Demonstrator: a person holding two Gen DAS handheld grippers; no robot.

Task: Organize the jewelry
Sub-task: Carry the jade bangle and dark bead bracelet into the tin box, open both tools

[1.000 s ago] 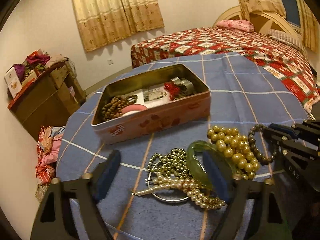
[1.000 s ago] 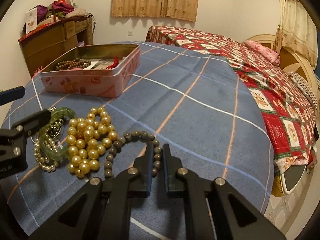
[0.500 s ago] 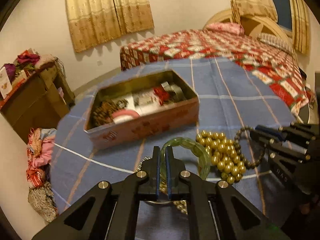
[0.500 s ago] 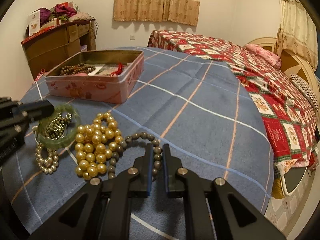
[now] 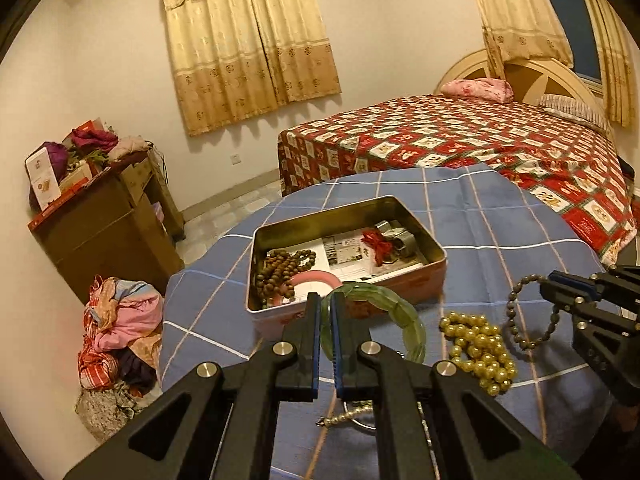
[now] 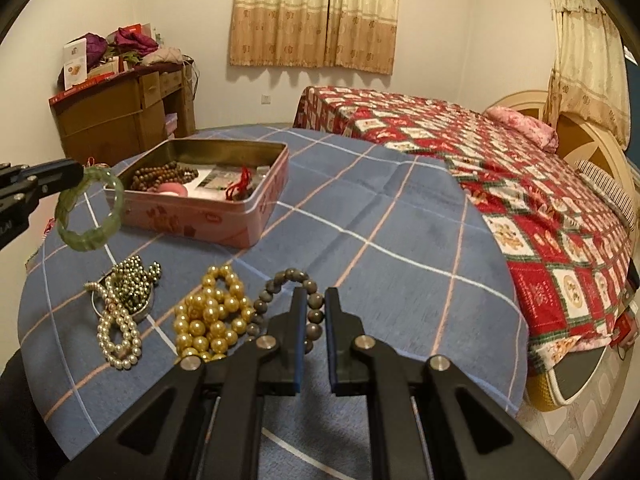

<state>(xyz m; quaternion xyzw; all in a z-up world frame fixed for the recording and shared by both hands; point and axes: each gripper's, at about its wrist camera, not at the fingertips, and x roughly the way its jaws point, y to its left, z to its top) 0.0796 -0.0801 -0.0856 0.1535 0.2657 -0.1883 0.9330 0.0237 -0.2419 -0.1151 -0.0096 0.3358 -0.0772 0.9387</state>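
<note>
**Both tongs loaded, each with a bracelet clear of the cloth**

My left gripper (image 5: 326, 316) is clenched on the rim of the green bangle (image 5: 384, 312). From the right wrist camera the bangle (image 6: 90, 210) hangs in the air off the tip of that gripper (image 6: 78, 172), clear of the table (image 6: 400, 248), just beside the near left corner of the pink tin (image 6: 256, 216).

My right gripper (image 6: 312, 312) is clamped on the dark bead bracelet (image 6: 288, 280). In the left wrist view that bracelet (image 5: 516, 320) dangles as a loop from the pinched tips (image 5: 546, 286), above the cloth.

On the blue checked cloth: the gold bead strand (image 6: 212, 316) in a heap just left of my right fingers; the pearl strand (image 6: 118, 336) tangled with small dark-green beads (image 6: 134, 280) over a metal ring, further left.

The tin (image 5: 434, 276) stands open. Inside: brown wooden beads (image 5: 280, 268) at the left end, a pink ring (image 5: 312, 280) touching them, printed paper in the middle, a red tassel (image 5: 378, 242) and a metal piece at the right end.
</note>
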